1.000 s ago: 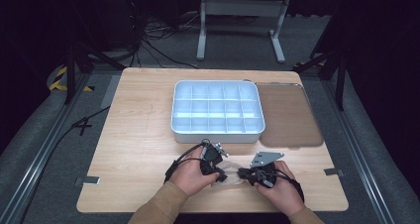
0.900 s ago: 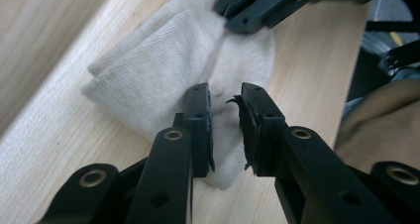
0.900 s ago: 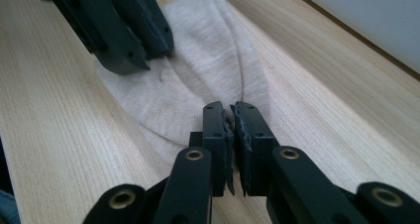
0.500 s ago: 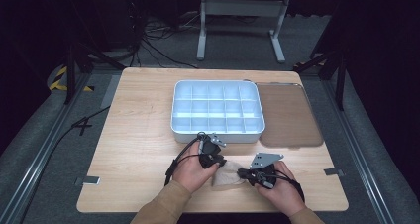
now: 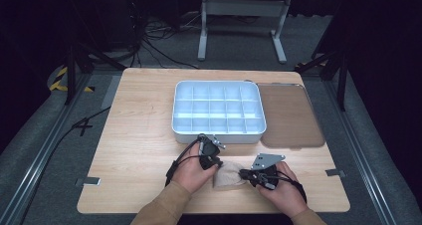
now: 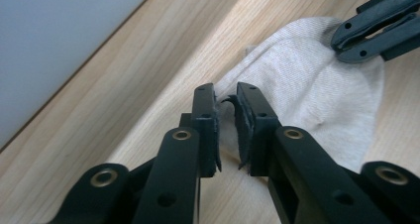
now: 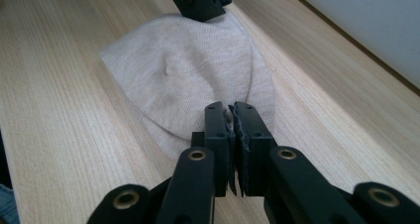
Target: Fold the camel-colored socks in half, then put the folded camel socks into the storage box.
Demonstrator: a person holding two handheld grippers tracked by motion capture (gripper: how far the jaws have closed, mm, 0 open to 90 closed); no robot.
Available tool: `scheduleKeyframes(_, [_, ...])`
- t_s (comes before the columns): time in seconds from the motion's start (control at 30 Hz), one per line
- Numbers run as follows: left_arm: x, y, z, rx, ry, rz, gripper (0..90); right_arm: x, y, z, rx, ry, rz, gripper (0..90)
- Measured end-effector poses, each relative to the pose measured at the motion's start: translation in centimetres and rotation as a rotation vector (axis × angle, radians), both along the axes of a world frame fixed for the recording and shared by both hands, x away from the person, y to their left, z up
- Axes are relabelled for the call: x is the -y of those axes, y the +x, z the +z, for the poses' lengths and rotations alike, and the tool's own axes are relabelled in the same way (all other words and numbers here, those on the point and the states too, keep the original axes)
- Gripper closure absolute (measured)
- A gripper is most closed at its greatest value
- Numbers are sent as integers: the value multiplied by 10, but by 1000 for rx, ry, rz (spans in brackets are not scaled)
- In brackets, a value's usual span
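In the high view the left gripper and the right gripper face each other across a small beige knitted cloth that lies on the wooden table near its front edge, between the two hands; the jaws themselves are too small there to read. The left gripper view brings them close: the left gripper is clenched on one edge of the cloth, the fabric pinched between its pads, its jaws having just been closing; the black tips of the other gripper bite the far edge at the upper right. The right gripper view shows the reverse: the right gripper is clamped on the near hem of the cloth, which lies slack and slightly domed on the wood, with the left gripper's black body at its far side.

Around them, from left to right in the high view: a compartmented white organiser box stands just behind the grippers, its pale wall showing in both gripper views; beside it on the right lies its brown translucent lid, flat on the table.
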State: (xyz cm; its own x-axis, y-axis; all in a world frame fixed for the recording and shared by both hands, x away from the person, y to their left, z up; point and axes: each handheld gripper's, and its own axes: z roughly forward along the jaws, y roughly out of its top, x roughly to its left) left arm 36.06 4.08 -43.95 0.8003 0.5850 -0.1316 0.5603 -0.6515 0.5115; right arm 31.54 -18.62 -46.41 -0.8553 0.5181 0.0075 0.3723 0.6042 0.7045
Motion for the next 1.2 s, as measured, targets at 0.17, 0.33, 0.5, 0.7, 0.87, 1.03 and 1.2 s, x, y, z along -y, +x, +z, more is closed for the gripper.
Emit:
scheduleKeyframes(0.17, [-15,-3,11,7,-17,-10,757,1,-2,10,11,35,-8,858])
scheduleKeyframes(0.33, [-25,-3,15,-9,9,-36,736,-2,-5,15,20,60,-3,858])
scheduleKeyframes(0.5, [-31,-6,14,-46,69,-66,749,-11,-6,13,6,88,10,849])
scheduleKeyframes(0.7, [-33,-6,12,-80,101,-71,758,-18,-5,12,3,106,16,845])
scheduleKeyframes(0.87, [-33,-7,9,-109,127,-78,767,-20,-5,9,-2,96,17,852])
scheduleKeyframes(1.03, [-32,-8,7,-129,143,-91,776,-24,-3,4,-14,63,28,855])
scheduleKeyframes(1.2, [-28,-8,5,-144,152,-109,770,-27,-3,-2,-18,9,36,855])
